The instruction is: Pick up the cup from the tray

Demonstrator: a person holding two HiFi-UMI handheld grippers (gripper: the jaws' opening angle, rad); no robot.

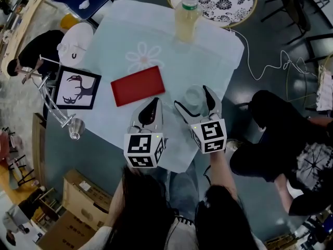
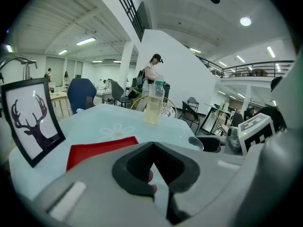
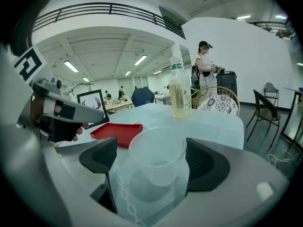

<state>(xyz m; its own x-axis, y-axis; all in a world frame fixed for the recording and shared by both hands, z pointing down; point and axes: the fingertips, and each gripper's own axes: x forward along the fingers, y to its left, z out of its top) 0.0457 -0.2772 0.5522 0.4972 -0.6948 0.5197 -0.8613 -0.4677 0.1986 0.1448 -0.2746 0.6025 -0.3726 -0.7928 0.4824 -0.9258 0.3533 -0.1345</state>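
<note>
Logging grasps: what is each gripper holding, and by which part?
Right gripper grips the clear plastic cup by its sides; left gripper holds nothing.

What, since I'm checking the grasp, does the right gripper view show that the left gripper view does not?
Only the right gripper view: the clear cup held between the pads of the right gripper, and the left gripper alongside. Only the left gripper view: its own jaws together, nothing between them, plus the white flower print. Both: the empty red tray, the bottle and the deer picture.
</note>
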